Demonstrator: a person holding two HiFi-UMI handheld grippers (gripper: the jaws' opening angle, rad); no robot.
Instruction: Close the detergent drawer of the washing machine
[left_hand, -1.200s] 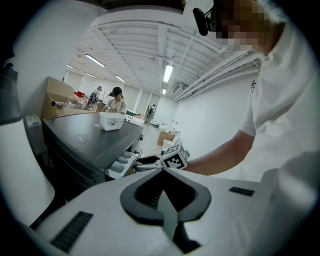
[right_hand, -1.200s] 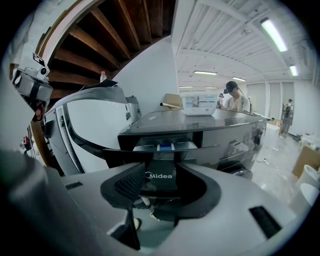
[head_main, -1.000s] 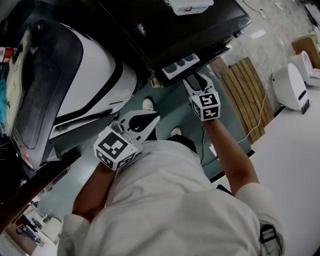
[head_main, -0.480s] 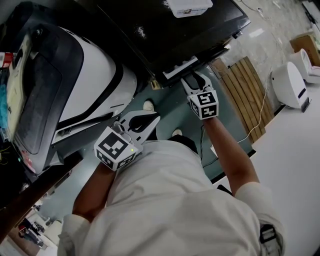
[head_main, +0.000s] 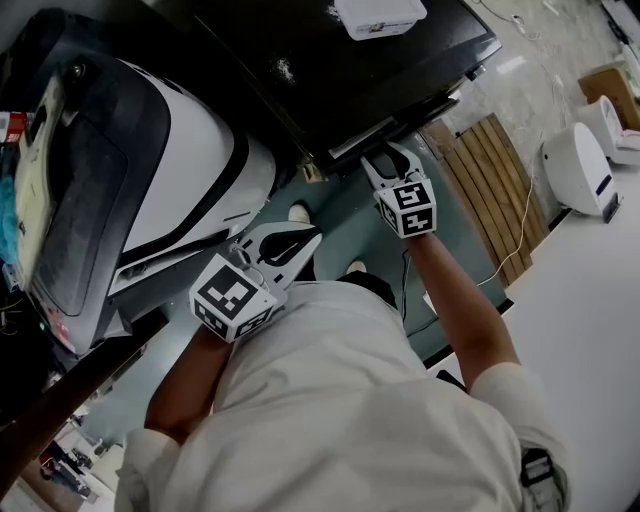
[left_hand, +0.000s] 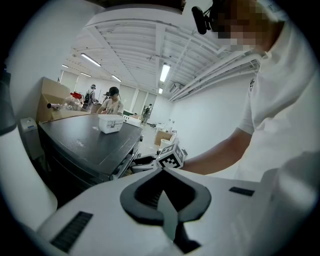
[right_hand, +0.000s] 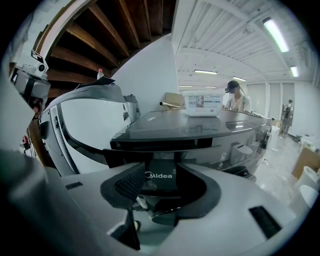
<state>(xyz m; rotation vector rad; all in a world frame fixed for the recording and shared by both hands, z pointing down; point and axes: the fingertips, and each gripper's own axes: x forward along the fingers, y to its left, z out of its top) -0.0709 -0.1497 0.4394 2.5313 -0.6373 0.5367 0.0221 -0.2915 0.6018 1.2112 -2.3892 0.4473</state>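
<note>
Teal floor (head_main: 340, 215) runs under a bright workshop, with a slatted wooden pallet (head_main: 490, 185) leaning off to the right. A dark, glossy-topped washing machine (head_main: 330, 70) fills the upper middle of the head view and carries a white rectangular plastic tub (head_main: 380, 12). To its left stands a rounded white-and-black appliance (head_main: 190, 150).

The machine's dark detergent drawer (right_hand: 161, 176), labelled Midea, sits in the front edge below the top. It looks almost home, with only a thin pale strip showing along that edge in the head view.

The right hand-held gripper (head_main: 385, 158) has its jaws brought together on nothing, and its tips appear to rest against the drawer front. That is probably deliberate, since closed jaws make one blunt nose for pushing and a pinch would serve no purpose on a flat panel. Its own view looks squarely at the label, so the push seems to be lined up along the drawer's travel. The right arm reaches well forward, nearly straight, with the forearm bare below a white sleeve.

The left hand-held gripper (head_main: 305, 238) is also closed and empty. It is held close to the chest with the elbow bent and the jaws pointing toward the machine, well apart from the drawer and likely kept clear because one arm is enough.
</note>
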